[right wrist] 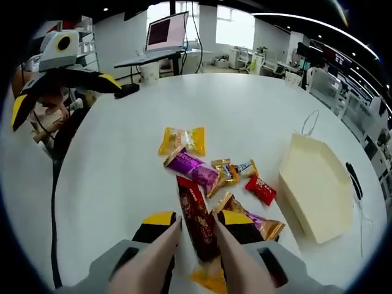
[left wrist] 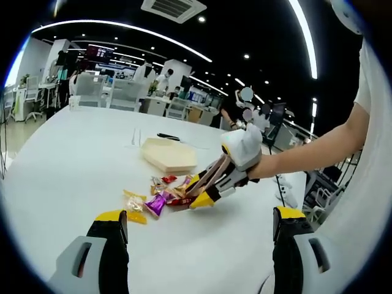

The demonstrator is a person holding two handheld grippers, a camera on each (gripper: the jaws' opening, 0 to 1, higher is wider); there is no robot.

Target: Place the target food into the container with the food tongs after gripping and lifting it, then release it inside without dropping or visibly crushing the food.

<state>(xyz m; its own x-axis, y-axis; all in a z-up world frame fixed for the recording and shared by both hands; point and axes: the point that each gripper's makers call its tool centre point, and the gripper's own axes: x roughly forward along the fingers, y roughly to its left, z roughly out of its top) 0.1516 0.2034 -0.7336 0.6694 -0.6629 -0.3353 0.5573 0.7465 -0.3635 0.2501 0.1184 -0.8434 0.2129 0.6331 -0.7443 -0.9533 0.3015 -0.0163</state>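
A heap of wrapped sweets (right wrist: 208, 171) lies mid-table: a yellow packet (right wrist: 182, 139), a purple one (right wrist: 193, 168), a small red one (right wrist: 261, 188). A dark red bar (right wrist: 199, 223) points toward me, and my right gripper (right wrist: 197, 225) with its beige tong arms is shut on its sides, low over the table. The left gripper view shows that right gripper (left wrist: 195, 197) reaching into the sweets (left wrist: 156, 199) from the right. The beige hexagonal container (right wrist: 315, 184) stands empty to the right of the heap, behind it (left wrist: 168, 153) in the left gripper view. My left gripper (left wrist: 201, 215) hovers wide open, holding nothing, and appears off the table's left edge (right wrist: 64, 98).
The round white table (right wrist: 122, 184) has bare room left of the sweets. A black pen (right wrist: 354, 177) and a thin wire (right wrist: 309, 119) lie beside the container. A person's arm (left wrist: 318, 147) holds the right gripper. A laptop (right wrist: 166, 30) stands on a desk beyond.
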